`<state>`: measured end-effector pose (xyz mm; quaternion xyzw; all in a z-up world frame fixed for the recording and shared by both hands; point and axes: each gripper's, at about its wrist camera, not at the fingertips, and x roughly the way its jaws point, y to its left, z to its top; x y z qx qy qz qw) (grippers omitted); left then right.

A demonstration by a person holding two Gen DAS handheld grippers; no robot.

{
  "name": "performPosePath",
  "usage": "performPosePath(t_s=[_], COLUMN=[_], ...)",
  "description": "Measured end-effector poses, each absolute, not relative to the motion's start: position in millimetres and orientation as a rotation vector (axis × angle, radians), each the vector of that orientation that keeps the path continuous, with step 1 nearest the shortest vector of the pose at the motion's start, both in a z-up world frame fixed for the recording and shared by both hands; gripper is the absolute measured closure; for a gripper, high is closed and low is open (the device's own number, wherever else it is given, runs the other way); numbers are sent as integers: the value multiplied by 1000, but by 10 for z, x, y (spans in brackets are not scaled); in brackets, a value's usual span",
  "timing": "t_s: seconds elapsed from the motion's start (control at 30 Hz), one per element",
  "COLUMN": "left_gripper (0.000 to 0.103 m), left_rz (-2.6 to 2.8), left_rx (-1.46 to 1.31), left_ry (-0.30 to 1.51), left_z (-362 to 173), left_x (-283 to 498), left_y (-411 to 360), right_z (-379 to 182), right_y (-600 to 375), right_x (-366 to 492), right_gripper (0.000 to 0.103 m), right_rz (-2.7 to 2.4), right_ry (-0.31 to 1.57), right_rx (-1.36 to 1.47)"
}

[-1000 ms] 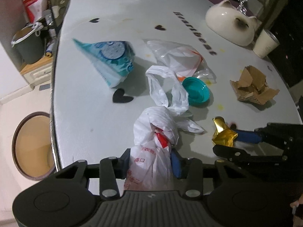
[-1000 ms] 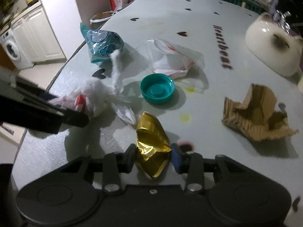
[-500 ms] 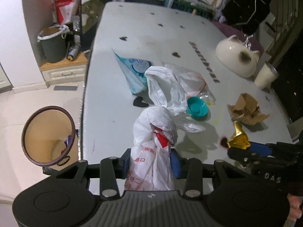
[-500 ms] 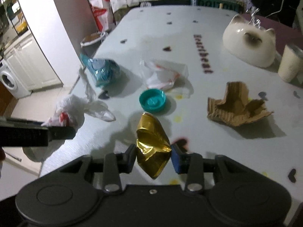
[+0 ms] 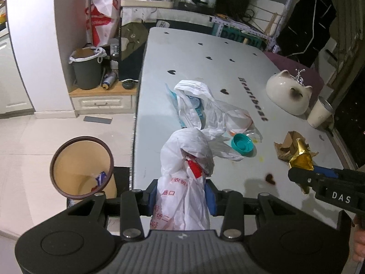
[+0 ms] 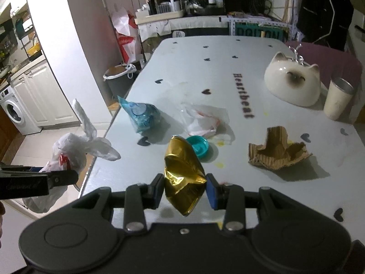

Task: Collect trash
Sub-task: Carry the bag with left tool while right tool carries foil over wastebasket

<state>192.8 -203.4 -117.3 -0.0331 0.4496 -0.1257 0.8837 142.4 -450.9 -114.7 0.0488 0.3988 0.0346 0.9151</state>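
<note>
**Both claws loaded and held above the table**

The left gripper (image 5: 181, 197) is clamped tight on a white plastic bag (image 5: 184, 159) with red print; the blue pads press into its bunched lower part, and the knotted top and loose handles rise ahead of the fingers. In the right wrist view the same bag (image 6: 68, 153) hangs clear of the table, off its left edge, with the left gripper (image 6: 57, 178) beneath it.

The right gripper (image 6: 185, 190) is closed on a crumpled gold foil wrapper (image 6: 183, 173), pinched from both sides between the pads and standing up ahead of them. In the left wrist view this gripper (image 5: 303, 178) sits to the right of the left claw, the gold wrapper (image 5: 301, 159) at its tip.

Ahead of the right claw, just beyond the wrapper, a teal lid (image 6: 198, 147) lies on the white table (image 6: 228, 86). Beyond the lid lies a clear plastic bag with red marks (image 6: 203, 118), and to its left a blue printed packet (image 6: 142, 115). To the right of the claw a torn piece of brown cardboard (image 6: 277, 153) sits on the tabletop. Farther out on the right stand a white cat-shaped bowl (image 6: 293, 84), upside down, and a cream cup (image 6: 337, 102).

Below and to the left of the left claw, on the tiled floor beside the table, an open round bin (image 5: 82, 167) with a brown rim shows a scrap of wrapper inside. Farther off by the wall stands a dark bin with a white liner (image 5: 86, 68).
</note>
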Motion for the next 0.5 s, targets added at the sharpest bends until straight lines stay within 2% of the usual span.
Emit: performPosePath(t_s=[0.5], left_gripper=[60], left_rz=[-260], left_rx=[-100], left_ry=[937], left_z=[-1131], left_x=[1989], left_y=[-1368], right_z=[-1079], right_y=[-3877], right_x=[1428], right_gripper=[63], right_rz=[44], right_ry=[826], right_rx=[97])
